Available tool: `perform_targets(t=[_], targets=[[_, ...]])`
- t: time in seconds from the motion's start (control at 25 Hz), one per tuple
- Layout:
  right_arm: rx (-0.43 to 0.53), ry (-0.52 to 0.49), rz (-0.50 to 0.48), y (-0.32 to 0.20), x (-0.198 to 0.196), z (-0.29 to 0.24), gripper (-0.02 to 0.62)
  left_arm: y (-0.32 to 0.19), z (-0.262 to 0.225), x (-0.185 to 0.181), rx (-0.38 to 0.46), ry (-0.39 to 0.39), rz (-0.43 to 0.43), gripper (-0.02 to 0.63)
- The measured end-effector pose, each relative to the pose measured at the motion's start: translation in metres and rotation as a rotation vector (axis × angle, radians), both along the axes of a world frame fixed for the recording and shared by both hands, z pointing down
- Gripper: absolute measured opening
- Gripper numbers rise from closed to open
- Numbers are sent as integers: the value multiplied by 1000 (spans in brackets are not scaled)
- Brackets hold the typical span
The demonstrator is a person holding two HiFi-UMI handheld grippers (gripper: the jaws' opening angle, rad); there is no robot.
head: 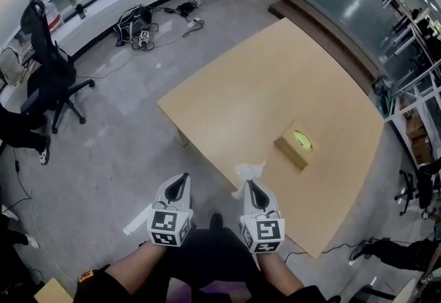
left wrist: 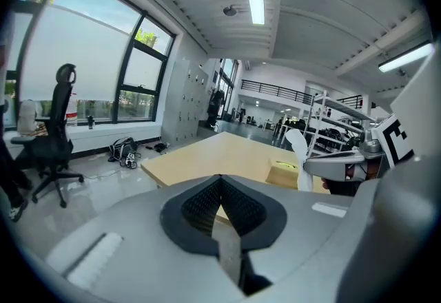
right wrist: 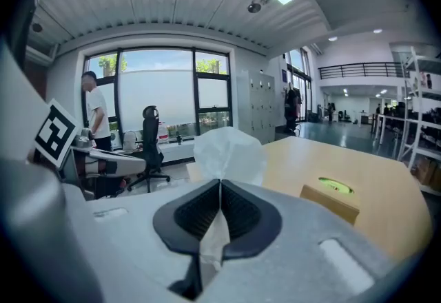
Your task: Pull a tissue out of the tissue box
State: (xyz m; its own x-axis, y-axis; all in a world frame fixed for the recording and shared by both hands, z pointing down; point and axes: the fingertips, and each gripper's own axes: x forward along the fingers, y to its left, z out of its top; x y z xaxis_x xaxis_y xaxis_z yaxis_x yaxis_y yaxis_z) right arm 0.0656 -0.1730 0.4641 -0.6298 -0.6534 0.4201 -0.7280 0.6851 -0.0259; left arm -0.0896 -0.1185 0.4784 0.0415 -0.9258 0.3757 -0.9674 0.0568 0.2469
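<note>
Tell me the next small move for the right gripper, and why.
Probably carry the tissue forward over the table and open the right gripper to lay it down. The gripper is shut on the tissue, which stands free of the tissue box. The box sits apart, farther along the table, so the pull looks done.

Table (head: 275, 74): light wood-look top, smooth, matt. Tissue box (head: 295, 148): brown cardboard, matt, glossy green film round the slot. Tissue (head: 249, 170): thin white paper, crumpled, soft. Right gripper (head: 249, 184): matt grey plastic shell, black ribbed fingers (right wrist: 241, 209). Floor (head: 124, 129): smooth grey, semi-glossy, reflective.
</note>
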Motion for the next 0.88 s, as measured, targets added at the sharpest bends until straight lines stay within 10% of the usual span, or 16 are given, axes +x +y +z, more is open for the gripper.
perform_targets(t=[0.44, 0.88], targets=[[-37, -74, -171, 43, 16, 7, 2, 85, -17, 23, -75, -92, -203, 18], [-29, -86, -145, 79, 29, 7, 0, 143, -17, 36, -71, -108, -192, 18]])
